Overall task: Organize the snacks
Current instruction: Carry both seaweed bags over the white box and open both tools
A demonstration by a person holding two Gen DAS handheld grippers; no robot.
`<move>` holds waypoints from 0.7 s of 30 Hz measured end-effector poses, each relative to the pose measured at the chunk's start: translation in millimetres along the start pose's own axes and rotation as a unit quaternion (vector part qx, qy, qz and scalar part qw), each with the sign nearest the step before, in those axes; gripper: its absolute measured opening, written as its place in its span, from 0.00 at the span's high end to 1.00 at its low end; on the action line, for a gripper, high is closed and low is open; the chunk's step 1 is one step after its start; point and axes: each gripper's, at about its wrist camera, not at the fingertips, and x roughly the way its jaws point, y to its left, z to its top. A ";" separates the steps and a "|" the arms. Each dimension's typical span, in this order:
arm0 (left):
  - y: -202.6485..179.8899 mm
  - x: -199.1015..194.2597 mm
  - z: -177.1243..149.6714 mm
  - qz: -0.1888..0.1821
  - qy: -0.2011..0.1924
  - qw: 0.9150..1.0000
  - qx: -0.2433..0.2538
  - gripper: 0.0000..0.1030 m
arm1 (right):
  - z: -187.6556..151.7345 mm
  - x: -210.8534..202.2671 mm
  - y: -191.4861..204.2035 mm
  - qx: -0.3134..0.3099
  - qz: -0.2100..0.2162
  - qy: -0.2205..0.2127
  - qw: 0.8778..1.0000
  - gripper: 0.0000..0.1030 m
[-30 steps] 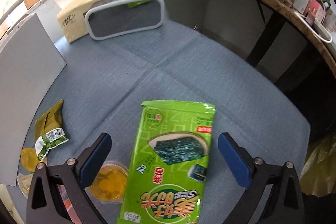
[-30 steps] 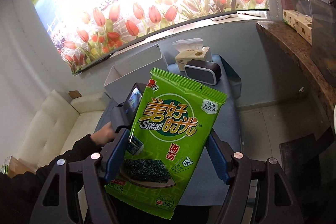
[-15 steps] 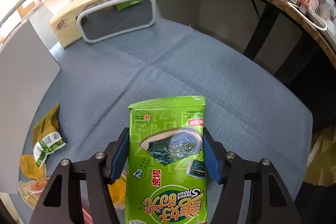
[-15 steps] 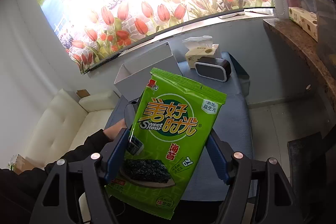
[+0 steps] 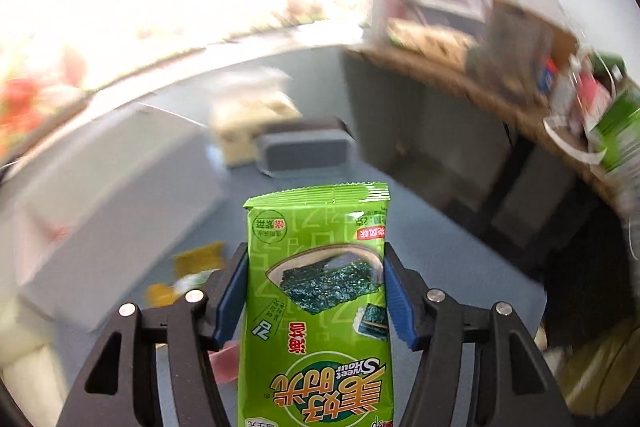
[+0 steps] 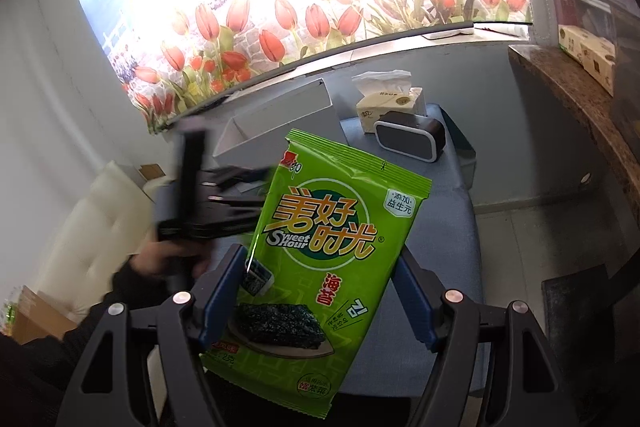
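Both grippers pinched one green seaweed snack packet (image 6: pixel 332 251) above the blue table (image 6: pixel 452 223): the right gripper (image 6: pixel 320 291) at its lower end, the left gripper (image 5: pixel 316 291) opposite. The packet's long axis ran toward the tissue box (image 6: pixel 388 103) and gray speaker (image 6: pixel 410 135).

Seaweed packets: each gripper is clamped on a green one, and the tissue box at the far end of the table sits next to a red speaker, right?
Not quite. The speaker is black with a pale rim, not red, as the right wrist view shows. The rest holds: left gripper and right gripper each clamp a green seaweed packet, and the tissue box stands beside it.
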 end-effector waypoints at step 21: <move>232.9 -34.4 78.8 0.186 -0.104 0.962 -0.170 0.33 | 231.1 270.2 104.2 -0.159 -0.019 -0.009 0.987 0.26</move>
